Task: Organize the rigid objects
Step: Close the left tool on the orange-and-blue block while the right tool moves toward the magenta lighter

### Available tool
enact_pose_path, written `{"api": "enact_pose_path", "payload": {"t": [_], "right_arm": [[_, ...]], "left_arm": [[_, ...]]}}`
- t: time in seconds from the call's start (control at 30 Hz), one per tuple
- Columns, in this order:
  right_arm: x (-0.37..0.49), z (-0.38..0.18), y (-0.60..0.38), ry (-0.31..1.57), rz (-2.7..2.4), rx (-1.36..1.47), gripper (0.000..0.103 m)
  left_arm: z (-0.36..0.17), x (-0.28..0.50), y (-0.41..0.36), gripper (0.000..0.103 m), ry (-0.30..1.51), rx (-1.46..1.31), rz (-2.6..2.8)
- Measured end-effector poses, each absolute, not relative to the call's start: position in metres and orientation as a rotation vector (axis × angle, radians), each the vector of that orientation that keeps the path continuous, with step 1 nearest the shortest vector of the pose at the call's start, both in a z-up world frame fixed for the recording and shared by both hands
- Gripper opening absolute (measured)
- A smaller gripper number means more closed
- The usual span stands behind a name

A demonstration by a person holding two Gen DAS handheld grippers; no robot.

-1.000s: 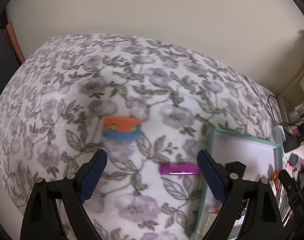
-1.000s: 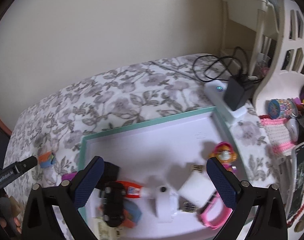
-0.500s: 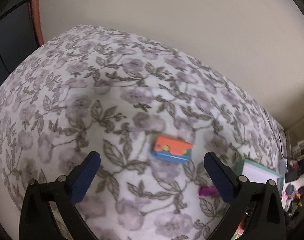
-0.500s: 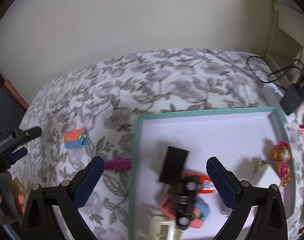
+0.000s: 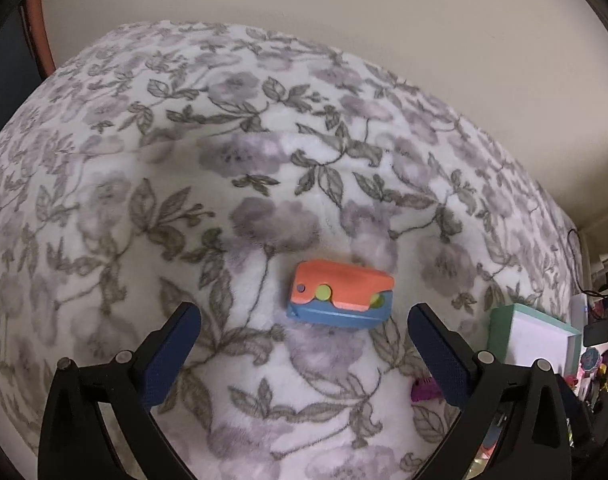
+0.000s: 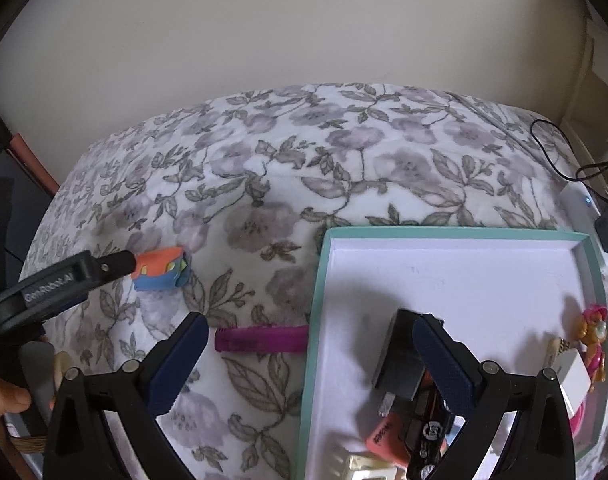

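Observation:
An orange and blue block toy (image 5: 340, 298) lies on the floral blanket (image 5: 223, 168). My left gripper (image 5: 304, 328) hangs just above it, open wide, with the toy a little ahead of the gap between its fingers. From the right wrist view the same toy (image 6: 159, 270) shows beside the left gripper's dark finger (image 6: 115, 264). My right gripper (image 6: 308, 340) is open and empty over the left rim of the teal tray (image 6: 318, 280). A purple bar (image 6: 261, 339) lies on the blanket between its fingers, against that rim. The tray holds a black plug (image 6: 400, 360) and other small items.
A small orange and pink figure (image 6: 592, 332) and a white block (image 6: 572, 376) lie at the tray's right side. A white power strip (image 6: 580, 204) with a black adapter and cable sits beyond the tray. A hand (image 6: 3, 400) shows at the lower left. A wall stands behind the bed.
My left gripper has swung left and sunk toward the orange and blue toy, which now looks larger and sits between the fingers. My right gripper has shifted left from over the tray to its left rim.

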State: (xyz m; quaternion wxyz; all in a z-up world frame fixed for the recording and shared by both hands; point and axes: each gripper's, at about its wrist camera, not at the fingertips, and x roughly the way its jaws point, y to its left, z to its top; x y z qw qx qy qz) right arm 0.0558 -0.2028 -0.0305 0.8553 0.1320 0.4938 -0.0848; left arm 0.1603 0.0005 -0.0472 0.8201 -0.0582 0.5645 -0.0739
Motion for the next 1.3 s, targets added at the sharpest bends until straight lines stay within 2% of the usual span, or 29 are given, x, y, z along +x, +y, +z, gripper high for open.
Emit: {"api": "enact_pose_path", "payload": {"t": [0.37,0.73,0.77,0.8,1.3], "right_arm": [[0.08,-0.048,-0.206,1.064,-0.167,0.269,0.103],[0.081,-0.051,-0.204,1.069,-0.168,0.261,0.103],[0.081,-0.05,-0.204,1.067,-0.169,0.259,0.103],[0.081,-0.05,-0.204,1.067,-0.17,0.258,0.103],[0.07,-0.045,-0.179,1.061,-0.102,0.241,0.103]], "left_arm": [[-0.082,0.185,-0.03,0.101,1.255,-0.067,-0.189],[-0.084,0.189,-0.04,0.079,1.238,0.013,-0.198],[-0.083,0.188,-0.041,0.073,1.237,0.016,-0.203],[-0.081,0.187,-0.042,0.072,1.236,0.024,-0.207],[-0.083,0.161,-0.015,0.072,1.32,0.038,-0.192]]}}
